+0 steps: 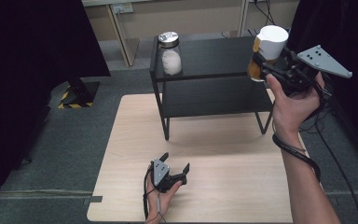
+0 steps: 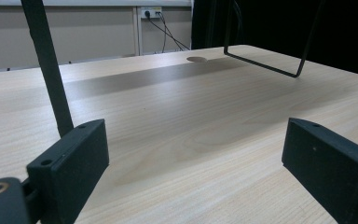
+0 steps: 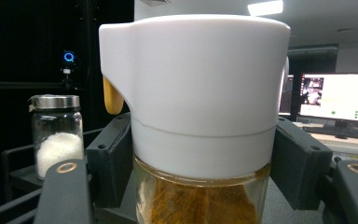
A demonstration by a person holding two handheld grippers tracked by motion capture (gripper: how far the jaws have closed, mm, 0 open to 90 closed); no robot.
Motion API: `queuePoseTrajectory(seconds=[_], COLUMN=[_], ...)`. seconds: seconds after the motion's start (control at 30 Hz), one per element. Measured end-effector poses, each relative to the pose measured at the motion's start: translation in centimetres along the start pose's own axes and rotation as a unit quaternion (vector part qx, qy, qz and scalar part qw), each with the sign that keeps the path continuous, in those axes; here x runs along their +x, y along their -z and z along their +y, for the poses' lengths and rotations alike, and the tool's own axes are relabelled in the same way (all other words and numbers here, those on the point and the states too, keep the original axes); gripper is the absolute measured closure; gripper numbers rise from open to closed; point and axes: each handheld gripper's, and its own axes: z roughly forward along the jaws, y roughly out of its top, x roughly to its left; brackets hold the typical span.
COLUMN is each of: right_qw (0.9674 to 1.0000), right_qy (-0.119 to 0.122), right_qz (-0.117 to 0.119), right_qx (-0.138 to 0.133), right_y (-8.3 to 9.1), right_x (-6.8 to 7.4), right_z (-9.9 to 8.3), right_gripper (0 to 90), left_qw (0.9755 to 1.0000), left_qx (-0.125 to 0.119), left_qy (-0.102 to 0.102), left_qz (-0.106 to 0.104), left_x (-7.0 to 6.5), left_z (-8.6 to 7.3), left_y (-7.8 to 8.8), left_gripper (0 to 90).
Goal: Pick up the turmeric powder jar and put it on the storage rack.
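Gripping a white-capped jar (image 1: 266,51) of orange-brown powder, the right gripper (image 1: 272,67) has its jaws pressed to both sides, at the cap's lower edge and the glass just under it. Jar is held up at the right end of the black two-tier shelf (image 1: 209,58), about level with the top tier; whether its base touches the shelf cannot be told. Left gripper (image 1: 175,165) rests low on the wooden table (image 1: 223,140) near the front edge, jaws spread wide, nothing between them. Second glass jar (image 1: 170,53), metal lid, white granules inside, stands on the shelf's top tier at the left end, well apart from the held jar.
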Motion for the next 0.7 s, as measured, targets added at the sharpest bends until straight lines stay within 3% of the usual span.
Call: queuePoseTrajectory(seconds=[0.7], right_qw=[0.9987], right_qy=[0.005], right_qz=[-0.037], right_qx=[0.033], right_y=[-2.9], right_x=[-0.3], right_z=[1.1], right_gripper=[30.7], left_qw=[1.0], left_qx=[0.001], left_qy=[-0.003], left_qz=[-0.001], left_x=[0.0], left_z=[0.0], left_y=[0.0], left_gripper=[6.6])
